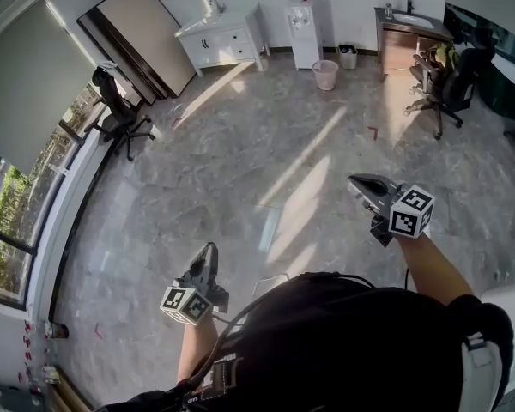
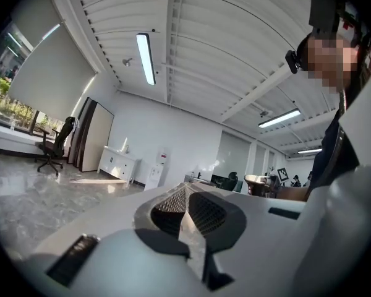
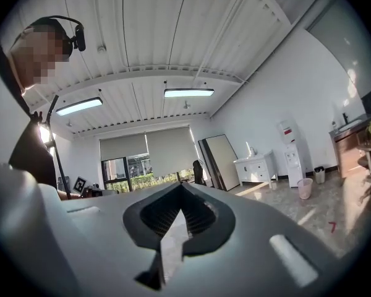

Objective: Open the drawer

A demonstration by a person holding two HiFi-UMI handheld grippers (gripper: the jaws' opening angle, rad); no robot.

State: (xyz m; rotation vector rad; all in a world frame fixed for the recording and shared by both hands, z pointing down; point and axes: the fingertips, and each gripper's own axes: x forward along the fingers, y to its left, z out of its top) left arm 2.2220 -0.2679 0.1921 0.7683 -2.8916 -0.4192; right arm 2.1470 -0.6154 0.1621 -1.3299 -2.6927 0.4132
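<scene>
A white cabinet with drawers (image 1: 221, 43) stands against the far wall, across the room from me; it also shows small in the left gripper view (image 2: 117, 164) and the right gripper view (image 3: 255, 167). My left gripper (image 1: 209, 252) is held level in front of the person's body, jaws shut with nothing between them (image 2: 185, 188). My right gripper (image 1: 361, 184) is held level farther forward on the right, also shut and empty (image 3: 181, 188). Both are far from the cabinet, over bare marble floor.
A water dispenser (image 1: 304, 26), a pink bin (image 1: 325, 74) and a wooden sink cabinet (image 1: 409, 39) line the far wall. Office chairs stand at the left (image 1: 116, 110) and right (image 1: 446, 80). A large board (image 1: 142, 33) leans beside the white cabinet. Windows run along the left.
</scene>
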